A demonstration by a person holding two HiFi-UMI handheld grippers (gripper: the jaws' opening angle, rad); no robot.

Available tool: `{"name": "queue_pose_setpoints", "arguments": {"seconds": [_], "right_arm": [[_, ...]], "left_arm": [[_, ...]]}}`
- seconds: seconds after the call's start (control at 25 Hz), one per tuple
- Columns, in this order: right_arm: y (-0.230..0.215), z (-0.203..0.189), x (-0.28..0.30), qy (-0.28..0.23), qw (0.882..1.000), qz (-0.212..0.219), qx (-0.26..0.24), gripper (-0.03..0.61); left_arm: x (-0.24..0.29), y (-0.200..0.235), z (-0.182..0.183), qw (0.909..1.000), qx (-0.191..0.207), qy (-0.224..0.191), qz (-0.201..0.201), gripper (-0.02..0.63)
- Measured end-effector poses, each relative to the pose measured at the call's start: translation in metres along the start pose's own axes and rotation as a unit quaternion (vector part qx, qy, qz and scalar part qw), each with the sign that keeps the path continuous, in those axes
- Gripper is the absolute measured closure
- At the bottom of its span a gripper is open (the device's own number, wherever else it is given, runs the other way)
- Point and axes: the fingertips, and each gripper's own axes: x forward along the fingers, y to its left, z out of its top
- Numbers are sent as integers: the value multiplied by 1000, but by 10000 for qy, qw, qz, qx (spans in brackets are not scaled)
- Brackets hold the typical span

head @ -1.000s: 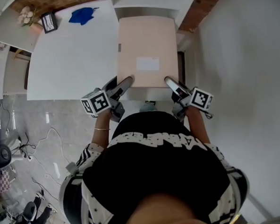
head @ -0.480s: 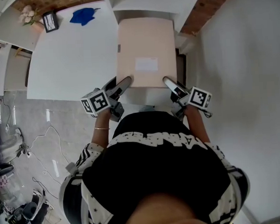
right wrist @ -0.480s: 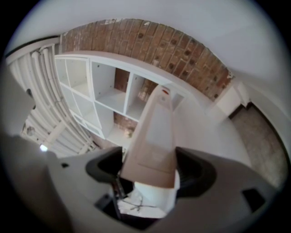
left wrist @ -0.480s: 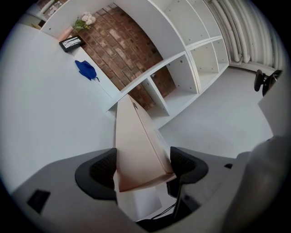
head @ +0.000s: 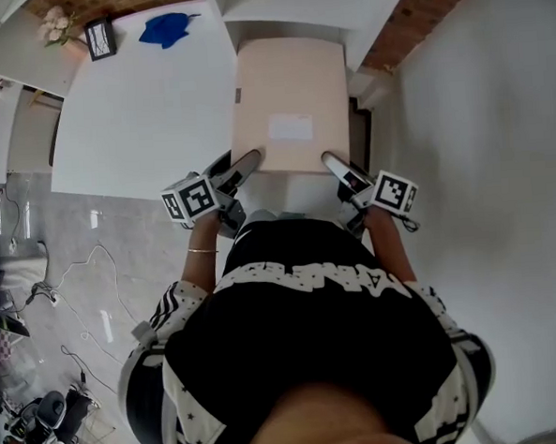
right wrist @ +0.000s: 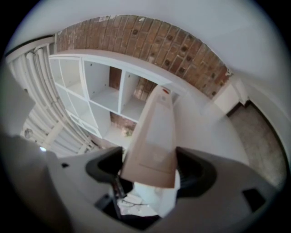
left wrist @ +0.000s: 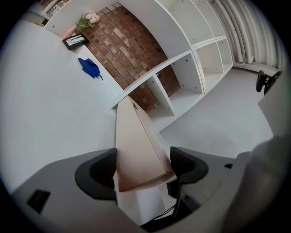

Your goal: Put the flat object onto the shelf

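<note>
left tongs (left wrist: 142, 169) and right tongs (right wrist: 150, 169) clench the flat beige cardboard box (head: 288, 84), aimed at the white shelf (head: 312, 3), upper centre; placing seemingly remains.

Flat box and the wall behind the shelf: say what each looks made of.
The flat box: probably cardboard, matte beige, with crisp folded edges and a pale paper label. The wall: exposed brick, rough reddish-brown blocks with visible mortar joints.

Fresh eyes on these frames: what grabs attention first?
The flat beige box dominates mid-frame, with its near edge clamped by the left gripper and the right gripper and its far end toward the white shelf unit. A blue cloth lies on the white table at upper left.
</note>
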Motion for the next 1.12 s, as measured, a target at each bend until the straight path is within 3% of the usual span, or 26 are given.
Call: {"name": "queue_pose_setpoints", "arguments": {"seconds": [0.16, 0.32, 0.8, 1.12], "right_arm": [[1, 2, 3, -33, 9998, 144, -136, 215], [-7, 1, 0, -25, 9999, -168, 3, 215], [-16, -2, 6, 77, 9999, -90, 82, 215], [-11, 4, 15, 206, 9986, 288, -401, 215]], "left_arm": [[2, 5, -4, 10000, -82, 34, 15, 235], [3, 7, -5, 9998, -165, 39, 52, 235], [8, 15, -7, 9997, -194, 68, 156, 236], [15, 23, -7, 9995, -256, 111, 127, 236]]}}
